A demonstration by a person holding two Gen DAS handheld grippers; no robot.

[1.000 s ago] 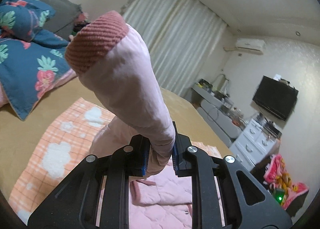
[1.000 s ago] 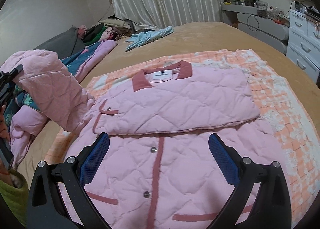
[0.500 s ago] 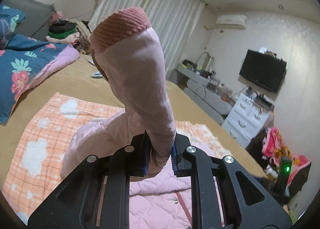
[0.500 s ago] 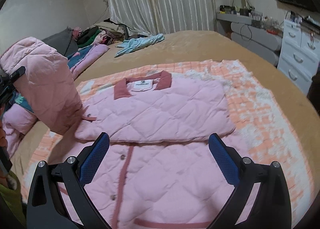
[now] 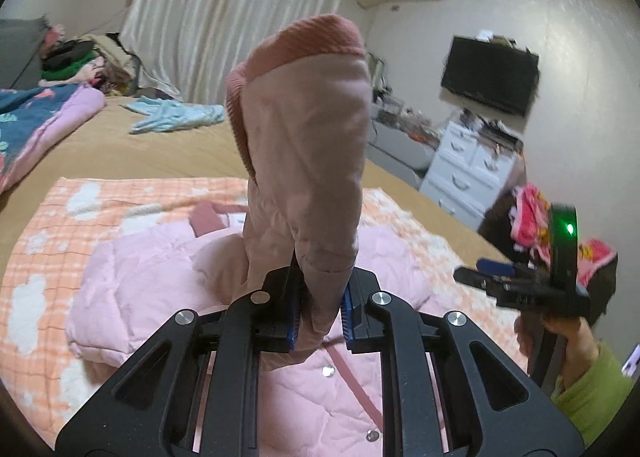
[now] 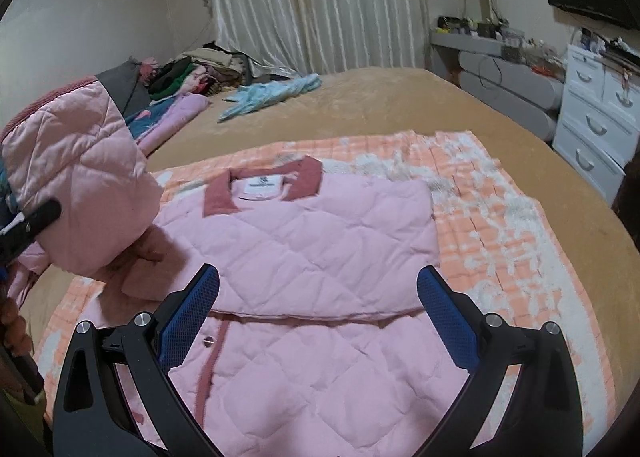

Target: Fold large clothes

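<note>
Left hand-held gripper (image 5: 320, 313) clamped on the pink jacket's sleeve (image 5: 308, 145), cuff raised above the bed (image 6: 400, 97). Right hand-held gripper (image 6: 318, 321) wide open, empty, above the jacket (image 6: 304, 241); one side already folded across.

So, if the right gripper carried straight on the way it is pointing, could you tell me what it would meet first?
Most likely the pink quilted jacket lying on the checked blanket. The right gripper is open and empty, angled down at the folded-over panel below the collar. Depth is hard to judge through the fisheye.
</note>
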